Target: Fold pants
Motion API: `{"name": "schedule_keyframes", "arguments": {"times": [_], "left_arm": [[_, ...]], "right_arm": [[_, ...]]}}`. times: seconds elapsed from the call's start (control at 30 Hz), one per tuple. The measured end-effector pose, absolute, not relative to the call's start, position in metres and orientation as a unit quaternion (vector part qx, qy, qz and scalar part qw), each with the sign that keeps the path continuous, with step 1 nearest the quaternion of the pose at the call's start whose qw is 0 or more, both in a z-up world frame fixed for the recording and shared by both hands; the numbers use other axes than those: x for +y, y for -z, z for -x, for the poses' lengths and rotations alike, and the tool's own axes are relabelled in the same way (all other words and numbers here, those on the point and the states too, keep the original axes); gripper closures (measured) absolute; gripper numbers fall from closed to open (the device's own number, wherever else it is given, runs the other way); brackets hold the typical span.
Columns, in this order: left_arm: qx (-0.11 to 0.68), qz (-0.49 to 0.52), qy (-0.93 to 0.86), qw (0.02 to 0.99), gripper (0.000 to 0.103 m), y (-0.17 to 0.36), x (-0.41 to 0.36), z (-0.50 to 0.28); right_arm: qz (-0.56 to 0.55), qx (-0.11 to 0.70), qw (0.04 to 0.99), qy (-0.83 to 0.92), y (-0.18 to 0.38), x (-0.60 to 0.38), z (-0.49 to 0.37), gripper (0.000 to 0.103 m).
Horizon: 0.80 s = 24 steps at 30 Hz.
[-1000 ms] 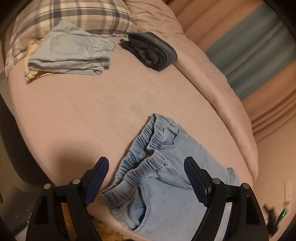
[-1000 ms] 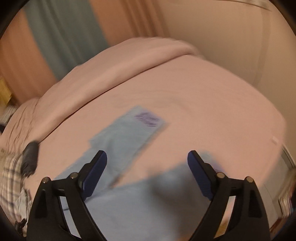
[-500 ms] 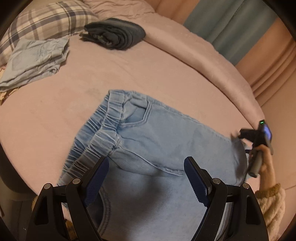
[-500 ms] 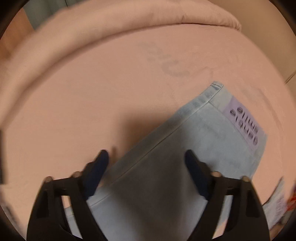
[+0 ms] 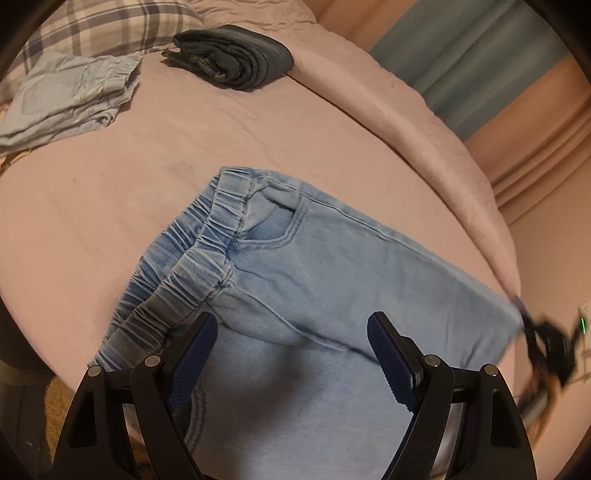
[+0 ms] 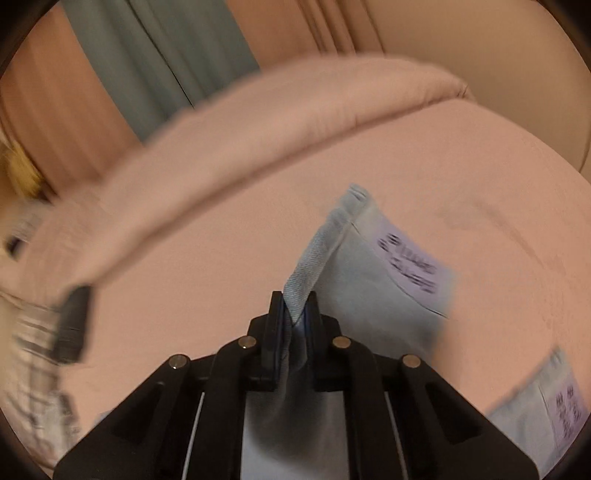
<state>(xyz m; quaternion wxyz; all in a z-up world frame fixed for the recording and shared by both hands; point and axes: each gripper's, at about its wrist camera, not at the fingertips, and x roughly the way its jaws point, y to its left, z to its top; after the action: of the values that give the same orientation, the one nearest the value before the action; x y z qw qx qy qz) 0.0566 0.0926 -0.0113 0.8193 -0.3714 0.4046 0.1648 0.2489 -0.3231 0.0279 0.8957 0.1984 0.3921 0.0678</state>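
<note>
My right gripper [image 6: 294, 308] just closed, pinching leg hem of light-blue denim pants [image 5: 332, 280]; left gripper [image 5: 291, 354] hovers open above elastic waistband [image 5: 192, 266]. I carry hem toward waistband, keeping edges aligned.

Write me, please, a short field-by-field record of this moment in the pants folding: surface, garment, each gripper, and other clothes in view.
surface: pink bed cover
garment: light blue jeans lying flat, elastic waistband towards the pillow end
left gripper: open, hovering over the jeans near the waist, holding nothing
right gripper: jaws have just been closing; shut on the leg hem, a purple label nearby
other clothes: folded dark pants and a pale blue folded garment by the plaid pillow
</note>
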Motion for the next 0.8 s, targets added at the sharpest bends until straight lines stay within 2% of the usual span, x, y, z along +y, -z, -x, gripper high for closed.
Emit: {"name": "schedule_keyframes", "arguments": {"times": [0.17,0.33,0.43,0.7,0.8], "left_arm": [[0.396,0.403,-0.148,0.812,0.02,0.013,0.091,-0.054],[0.407,0.414,-0.135,0.803,0.02,0.02,0.087,-0.06],[0.409,0.423,-0.128,0.799,0.02,0.022,0.09,-0.07],[0.399,0.428,-0.125,0.801,0.019,0.016,0.101,-0.101],[0.405,0.44,-0.115,0.793,0.019,0.018,0.104,-0.114]], "right_arm": [[-0.24,0.36,0.9,-0.058,-0.016,-0.372,-0.174,0.093],[-0.214,0.444,0.87,-0.008,0.045,-0.385,-0.145,0.093],[-0.251,0.483,0.839,-0.006,0.084,-0.391,-0.15,0.093],[-0.256,0.477,0.841,-0.002,0.087,-0.388,-0.157,0.092],[-0.264,0.474,0.84,-0.005,0.083,-0.399,-0.134,0.092]]}}
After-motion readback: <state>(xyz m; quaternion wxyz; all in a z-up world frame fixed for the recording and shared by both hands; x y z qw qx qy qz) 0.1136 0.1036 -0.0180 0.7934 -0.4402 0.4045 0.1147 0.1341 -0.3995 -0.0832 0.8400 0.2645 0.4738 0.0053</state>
